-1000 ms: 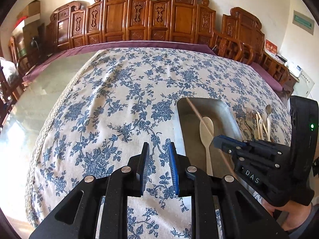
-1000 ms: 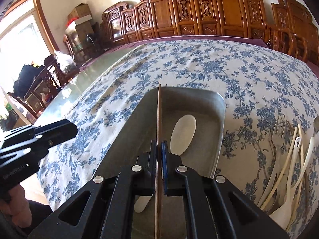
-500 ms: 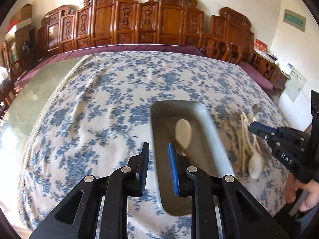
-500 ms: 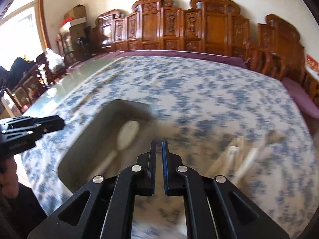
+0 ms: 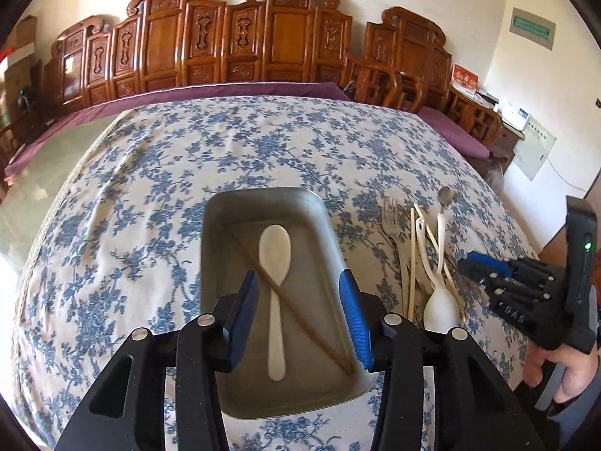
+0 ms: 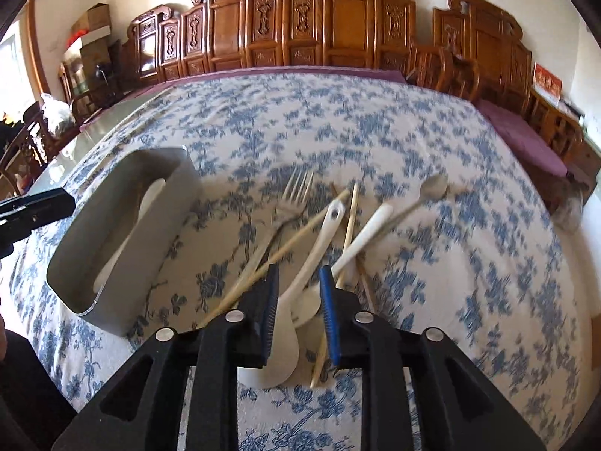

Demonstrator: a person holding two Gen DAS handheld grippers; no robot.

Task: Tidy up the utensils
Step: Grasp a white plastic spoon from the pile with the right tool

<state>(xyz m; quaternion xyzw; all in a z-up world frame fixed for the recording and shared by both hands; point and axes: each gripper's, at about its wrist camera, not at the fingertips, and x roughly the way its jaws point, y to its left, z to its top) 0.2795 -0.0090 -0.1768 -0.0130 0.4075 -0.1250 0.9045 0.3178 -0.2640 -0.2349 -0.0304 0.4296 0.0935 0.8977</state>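
released from the right gripper, the thin brown wooden chopstick now lies in the grey metal tray at frame centre; both grippers' jaws have just been opening, the left gripper empty

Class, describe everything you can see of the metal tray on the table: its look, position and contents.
The metal tray is a dull grey rectangle with rounded corners and raised walls, resting flat on the floral tablecloth. Inside lie a white spoon, bowl pointing away, and a brown chopstick lying diagonally across its handle. Loose utensils lie beside it on the cloth. Neither gripper touches it.
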